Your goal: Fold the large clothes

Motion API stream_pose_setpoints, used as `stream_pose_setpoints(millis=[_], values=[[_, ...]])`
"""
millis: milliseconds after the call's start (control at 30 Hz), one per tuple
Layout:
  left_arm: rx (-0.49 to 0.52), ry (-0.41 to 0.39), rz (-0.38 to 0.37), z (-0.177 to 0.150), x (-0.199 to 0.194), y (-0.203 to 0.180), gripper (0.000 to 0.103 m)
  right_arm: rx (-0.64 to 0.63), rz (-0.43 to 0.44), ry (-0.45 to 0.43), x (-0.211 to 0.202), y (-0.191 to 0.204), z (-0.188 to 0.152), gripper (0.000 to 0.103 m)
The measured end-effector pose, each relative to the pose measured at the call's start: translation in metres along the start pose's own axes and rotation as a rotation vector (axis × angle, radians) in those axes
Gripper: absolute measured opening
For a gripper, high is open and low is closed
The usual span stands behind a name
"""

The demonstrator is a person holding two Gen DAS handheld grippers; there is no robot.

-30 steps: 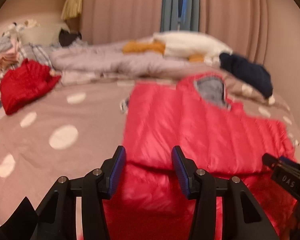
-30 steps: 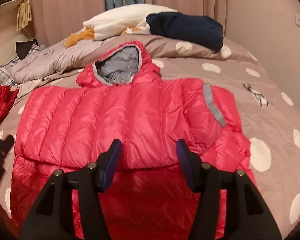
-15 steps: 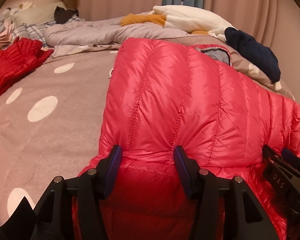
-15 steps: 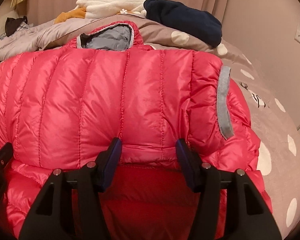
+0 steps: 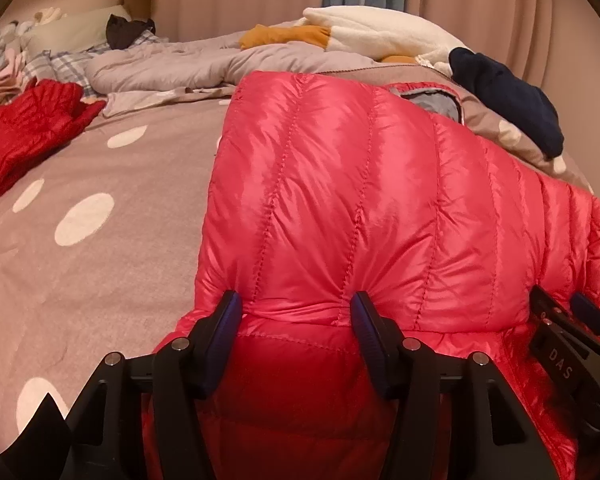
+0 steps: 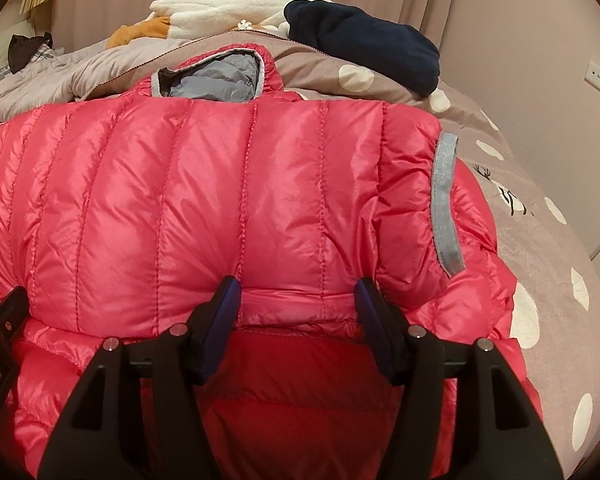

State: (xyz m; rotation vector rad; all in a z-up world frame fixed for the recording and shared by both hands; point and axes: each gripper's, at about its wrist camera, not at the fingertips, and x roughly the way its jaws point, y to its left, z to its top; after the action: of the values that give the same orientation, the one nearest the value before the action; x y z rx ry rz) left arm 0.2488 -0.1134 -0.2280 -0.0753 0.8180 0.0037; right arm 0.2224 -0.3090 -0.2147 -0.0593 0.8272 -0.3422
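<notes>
A red puffer jacket [image 5: 372, 208] with a grey-lined hood [image 6: 220, 80] lies on the bed, its lower part folded up over the body. My left gripper [image 5: 296, 316] is open, its fingers straddling the folded hem on the jacket's left side. My right gripper [image 6: 298, 304] is open too, straddling the hem on the right side near the sleeve with a grey cuff strip [image 6: 444, 204]. Each gripper shows at the edge of the other's view, the right one in the left wrist view [image 5: 572, 340].
The bed has a taupe cover with white dots [image 5: 84, 220]. A second red garment [image 5: 32, 128] lies at the left. A grey quilt [image 5: 172, 68], white and orange fabrics [image 5: 364, 32] and a navy garment [image 6: 364, 44] lie at the back. Curtains hang behind.
Both grippers have moved forward and down onto the jacket, so its folded hem now fills the gap between the fingers. The jaws have stayed open.
</notes>
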Motion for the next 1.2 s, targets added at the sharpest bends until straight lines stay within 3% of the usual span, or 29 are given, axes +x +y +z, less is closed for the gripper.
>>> stream_pose_setpoints(millis=[467,600,833,933,1033,1067,1133,1200], values=[[0.015,0.004,0.02,-0.001,0.0,-0.003,0.058,0.002,0.0,0.001,0.002,-0.001,0.001,0.064],[0.018,0.011,0.041,-0.001,-0.001,-0.002,0.067,0.019,0.019,0.003,0.003,-0.006,0.001,0.065],[-0.052,0.015,-0.04,0.0,-0.013,0.015,0.071,0.041,0.049,0.001,0.002,-0.009,0.0,0.067],[-0.07,-0.022,-0.042,0.001,-0.028,0.019,0.071,0.046,0.064,-0.002,0.0,-0.009,0.0,0.071],[-0.095,-0.077,-0.031,0.002,-0.05,0.026,0.073,0.044,0.086,-0.008,-0.006,-0.009,0.001,0.082],[-0.103,-0.088,-0.039,0.003,-0.058,0.029,0.075,0.043,0.081,-0.011,-0.01,-0.01,0.002,0.087],[-0.108,-0.118,-0.05,0.005,-0.071,0.032,0.092,0.044,0.065,-0.028,-0.019,-0.01,0.002,0.092],[-0.108,-0.2,-0.048,0.004,-0.09,0.038,0.095,0.051,0.065,-0.06,-0.031,-0.013,0.003,0.097]])
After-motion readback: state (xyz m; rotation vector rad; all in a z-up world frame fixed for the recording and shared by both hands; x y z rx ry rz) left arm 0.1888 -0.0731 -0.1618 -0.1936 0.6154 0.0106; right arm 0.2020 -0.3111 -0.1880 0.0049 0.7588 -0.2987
